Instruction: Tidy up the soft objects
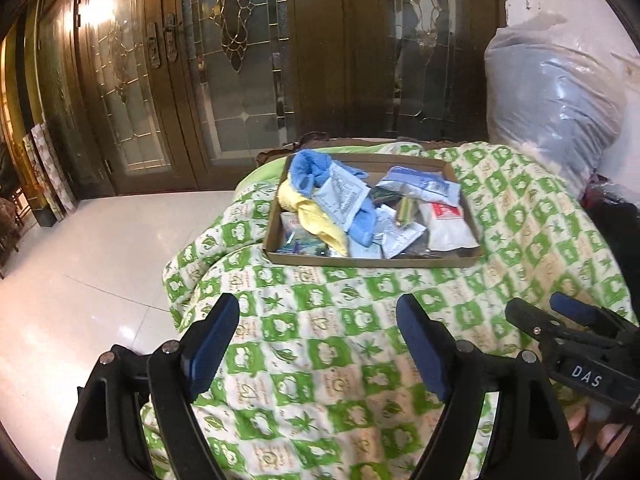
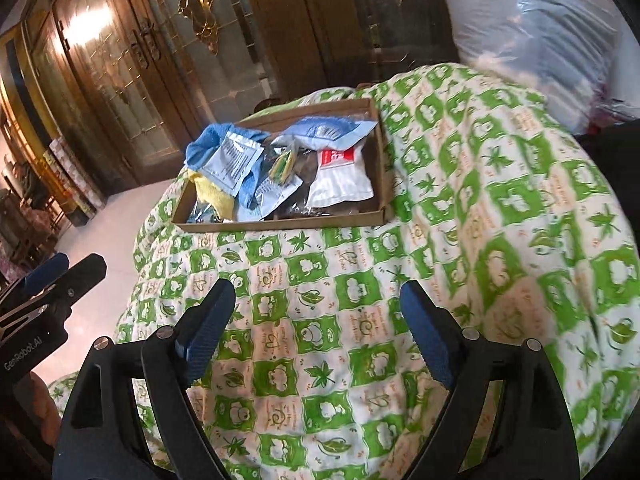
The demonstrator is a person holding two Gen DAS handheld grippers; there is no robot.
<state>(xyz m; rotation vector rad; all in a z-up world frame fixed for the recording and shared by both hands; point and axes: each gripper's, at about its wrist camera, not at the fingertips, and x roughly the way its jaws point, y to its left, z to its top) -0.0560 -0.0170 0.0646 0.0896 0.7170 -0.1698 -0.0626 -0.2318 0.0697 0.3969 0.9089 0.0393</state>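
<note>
Left wrist view: my left claw (image 1: 316,344) is spread wide with nothing between its blue pads, hovering above the green-and-white quilt (image 1: 328,320). Straight ahead of it, well apart, sits the cardboard tray (image 1: 360,261). Inside, toward the claw's left, a blue cloth (image 1: 310,170) lies heaped over a yellow cloth (image 1: 316,210), with a pale printed packet (image 1: 342,194) on top of them. To the claw's right in the tray are more packets and a white pouch with a red label (image 1: 448,224). Everything is jumbled together. Far right of the claw I see part of my other tool, and beyond it a big plastic-wrapped bundle (image 1: 552,92).

Right wrist view: my right claw (image 2: 318,316) is likewise wide open and holds nothing, above the quilt. The tray (image 2: 280,224) lies ahead and slightly left of it, the blue cloth (image 2: 204,140) and yellow cloth (image 2: 214,194) at its left end, the white pouch (image 2: 342,184) at its right.

My judgement: the soft cloths are in the tray but mixed among packets, unfolded. That fits either a pile awaiting sorting or things gathered into one tray; I cannot tell which.
</note>
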